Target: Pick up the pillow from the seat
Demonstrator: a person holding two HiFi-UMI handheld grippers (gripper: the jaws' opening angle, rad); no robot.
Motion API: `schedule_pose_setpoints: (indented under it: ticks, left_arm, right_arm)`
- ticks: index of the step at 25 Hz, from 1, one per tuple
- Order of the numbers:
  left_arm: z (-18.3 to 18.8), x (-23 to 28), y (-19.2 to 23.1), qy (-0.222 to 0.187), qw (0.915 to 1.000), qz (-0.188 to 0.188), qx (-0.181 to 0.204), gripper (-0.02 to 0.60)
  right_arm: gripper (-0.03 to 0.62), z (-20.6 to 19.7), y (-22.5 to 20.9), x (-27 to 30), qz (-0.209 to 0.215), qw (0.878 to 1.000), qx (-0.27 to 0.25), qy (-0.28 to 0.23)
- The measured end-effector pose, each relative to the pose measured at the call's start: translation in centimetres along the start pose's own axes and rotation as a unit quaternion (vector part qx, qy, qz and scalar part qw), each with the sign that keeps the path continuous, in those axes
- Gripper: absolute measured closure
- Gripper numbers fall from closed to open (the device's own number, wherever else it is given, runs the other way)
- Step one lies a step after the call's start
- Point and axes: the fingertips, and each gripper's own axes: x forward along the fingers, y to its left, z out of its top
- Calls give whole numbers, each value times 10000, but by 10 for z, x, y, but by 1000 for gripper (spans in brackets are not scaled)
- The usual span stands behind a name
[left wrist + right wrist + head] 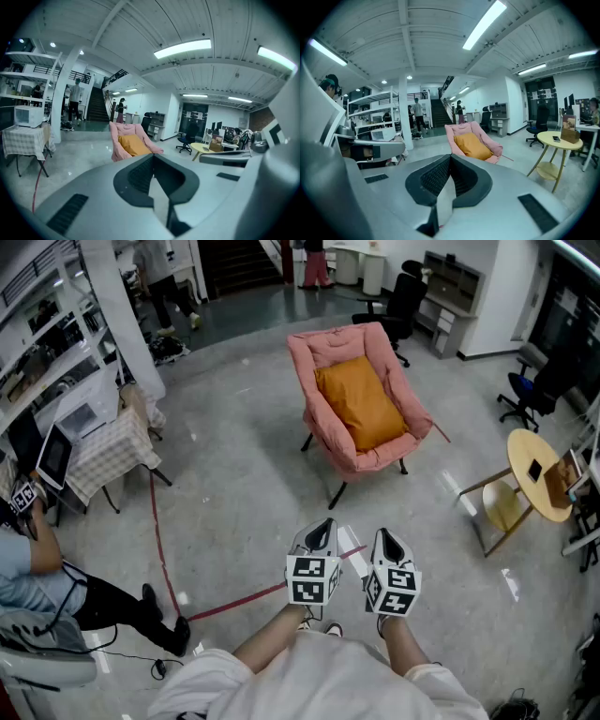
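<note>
An orange pillow lies on the seat of a pink padded chair in the middle of the floor. The same pillow shows in the left gripper view and as the pillow in the right gripper view, well ahead of both grippers. My left gripper and right gripper are held side by side near my body, some distance short of the chair. Both have their jaws shut with nothing between them.
A round yellow side table stands to the right of the chair. Black office chairs sit behind it. A small table with a checked cloth and a white pillar are at left, where a seated person is. Red tape crosses the floor.
</note>
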Motion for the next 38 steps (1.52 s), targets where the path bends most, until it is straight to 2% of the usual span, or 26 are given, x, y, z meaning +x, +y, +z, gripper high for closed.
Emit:
schedule_pose_setpoints:
  ticks: [7, 16, 24, 38]
  left_arm:
    - [2, 12, 10, -14, 10000, -38, -40, 574]
    - [7, 19, 42, -50, 9999, -142, 27, 574]
    - [-11, 33, 63, 217, 9997, -120, -58, 574]
    - [17, 125, 86, 282, 9996, 84, 18, 574]
  right_arm:
    - [566, 1, -2, 15, -87, 10000, -24, 24]
    - [565, 3, 18, 38, -209, 9997, 131, -85]
    - [565, -16, 13, 56, -389, 9988, 242, 180]
    - [565, 10, -36, 147, -378, 9986, 171, 336]
